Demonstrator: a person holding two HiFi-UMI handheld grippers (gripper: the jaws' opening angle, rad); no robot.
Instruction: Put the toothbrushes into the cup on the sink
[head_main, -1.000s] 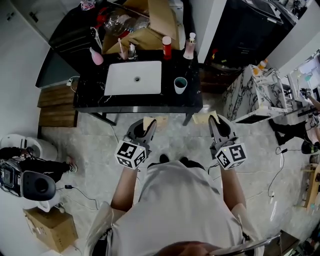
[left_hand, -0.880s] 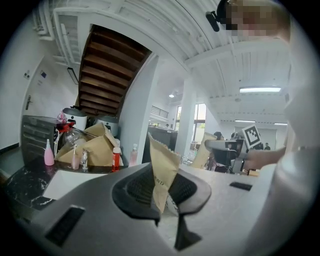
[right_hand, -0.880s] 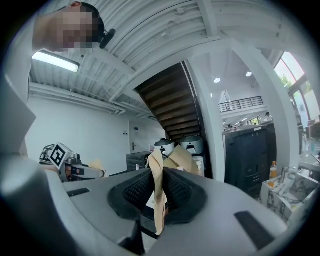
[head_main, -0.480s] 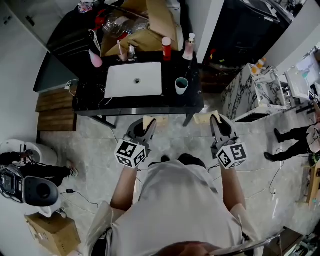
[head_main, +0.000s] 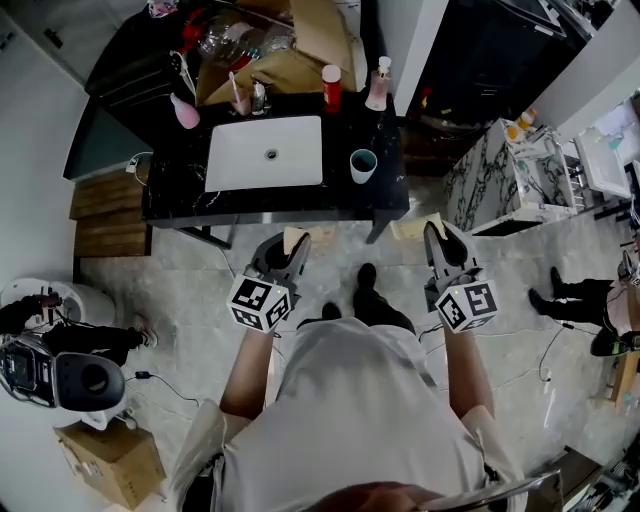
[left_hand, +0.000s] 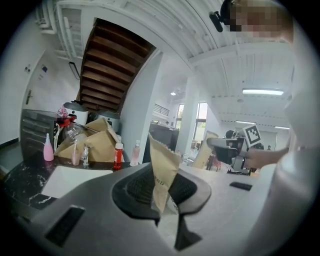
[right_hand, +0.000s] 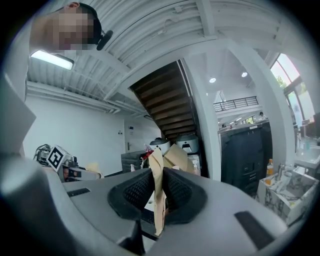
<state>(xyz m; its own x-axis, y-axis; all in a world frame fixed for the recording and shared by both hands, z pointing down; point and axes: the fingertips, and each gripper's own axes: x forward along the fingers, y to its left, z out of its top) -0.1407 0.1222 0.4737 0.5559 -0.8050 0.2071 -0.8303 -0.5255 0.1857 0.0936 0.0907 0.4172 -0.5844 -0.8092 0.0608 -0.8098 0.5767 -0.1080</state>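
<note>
Tan kraft-paper packet (left_hand: 163, 165) pinched upright in the left claw (left_hand: 161, 192), jaws narrow and pressed flat on it; a second tan paper sleeve (right_hand: 156, 170) clamped the same way in the right claw (right_hand: 157, 196). Presumably wrapped toothbrushes, though no brush visible through the paper. Both held well short of the black marble table (head_main: 180, 195), where the pale round cup with a teal inside (head_main: 362, 165) stands upright just right of the white rectangular sink basin (head_main: 265, 153). Risks from here: thin paper sliding or creasing between the pads on the approach; a long packet catching the rim and tipping the light cup; on the reach, nudging the red plastic bottle (head_main: 331, 88) at the table's far edge.
</note>
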